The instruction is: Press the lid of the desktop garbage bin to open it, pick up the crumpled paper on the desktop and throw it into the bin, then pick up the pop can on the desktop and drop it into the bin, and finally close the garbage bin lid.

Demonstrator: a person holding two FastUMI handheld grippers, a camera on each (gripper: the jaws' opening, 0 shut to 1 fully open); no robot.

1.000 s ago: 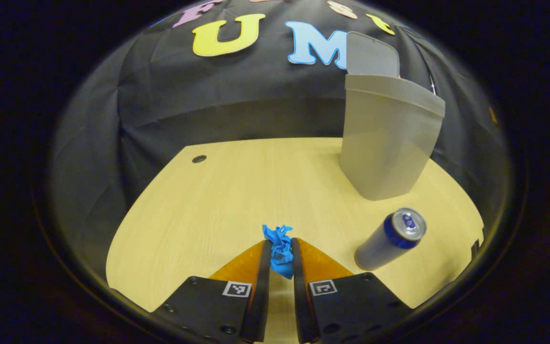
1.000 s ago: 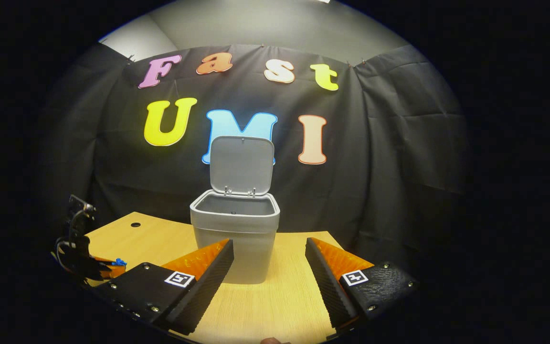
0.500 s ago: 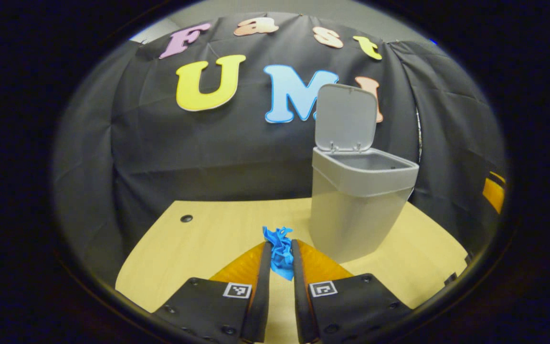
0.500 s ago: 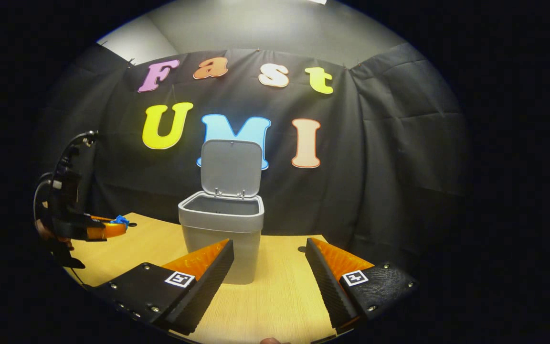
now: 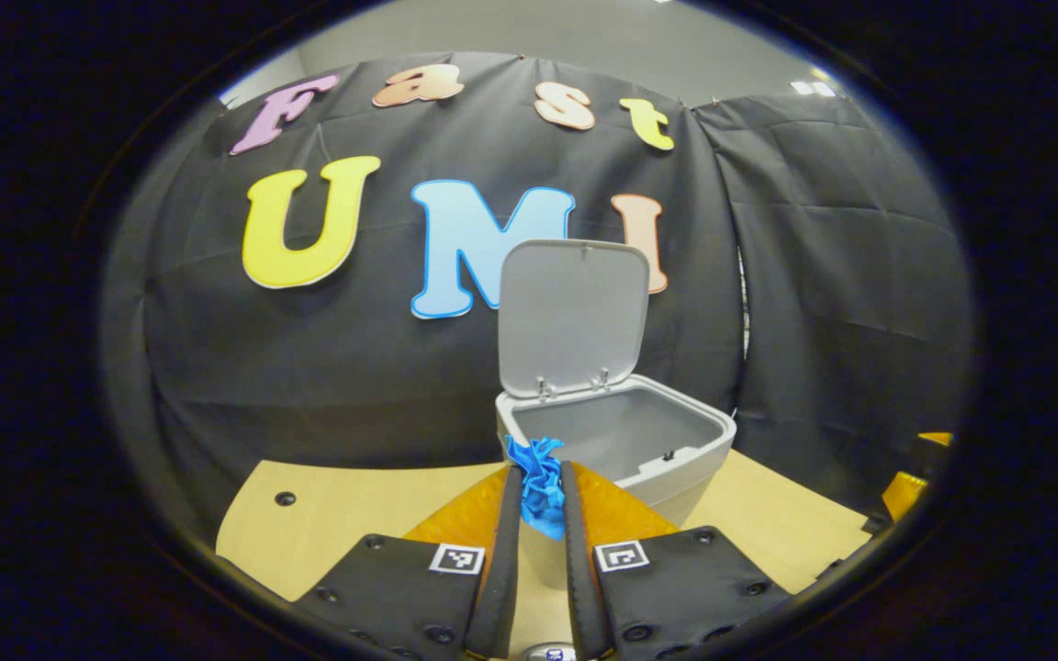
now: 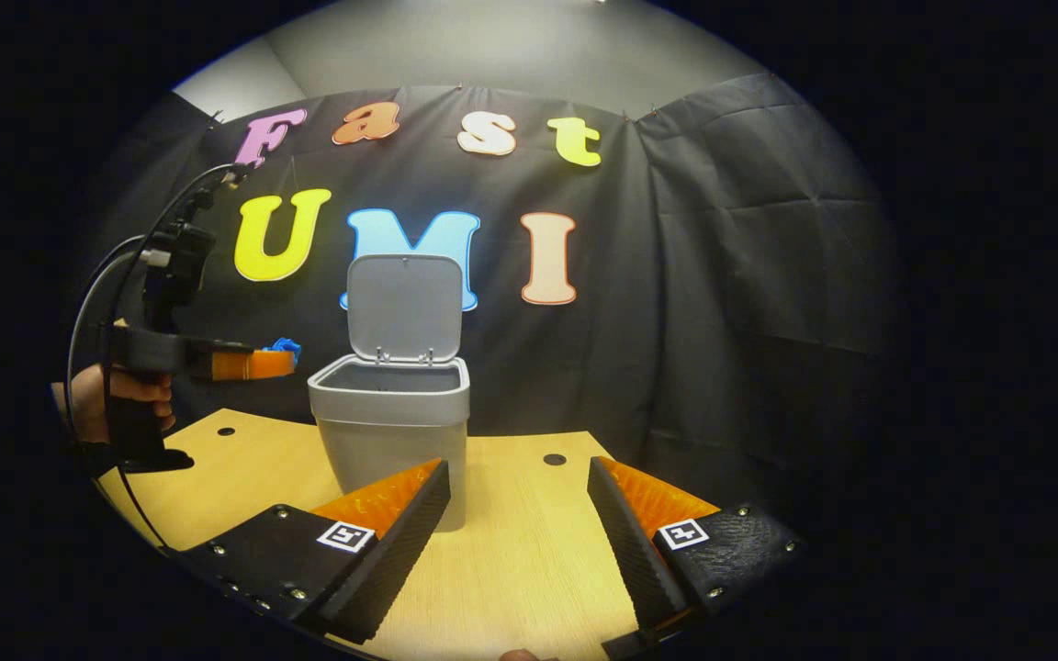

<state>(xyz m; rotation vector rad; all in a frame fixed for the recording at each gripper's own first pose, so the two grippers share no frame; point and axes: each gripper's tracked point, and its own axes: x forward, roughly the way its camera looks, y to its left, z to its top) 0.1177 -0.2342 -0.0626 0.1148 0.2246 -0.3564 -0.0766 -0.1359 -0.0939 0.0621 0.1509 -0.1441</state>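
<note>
A grey bin [image 5: 676, 459] [image 6: 388, 431] stands on the wooden table with its lid [image 5: 573, 317] [image 6: 405, 308] raised upright at the back. My left gripper [image 5: 540, 487] is shut on the blue crumpled paper [image 5: 538, 482], held in the air just before the bin's near rim. In the right gripper view that left gripper [image 6: 258, 364], held by a hand [image 6: 93, 404], hovers to the left of the bin at rim height with the blue paper [image 6: 287, 347] at its tip. My right gripper [image 6: 515, 514] is open low over the table, to the right of the bin. The pop can's top [image 5: 549, 653] peeks out below my left gripper.
The wooden table [image 6: 520, 569] has small round holes [image 6: 554, 459] [image 5: 285, 498] in its top. The black cloth wall stands close behind the bin. A cable [image 6: 93, 303] loops from the left gripper's handle.
My left gripper has risen from the table with the blue paper and moved toward the bin's opening. The can has dropped to the view's bottom edge. The right gripper stays open, shifted slightly right.
</note>
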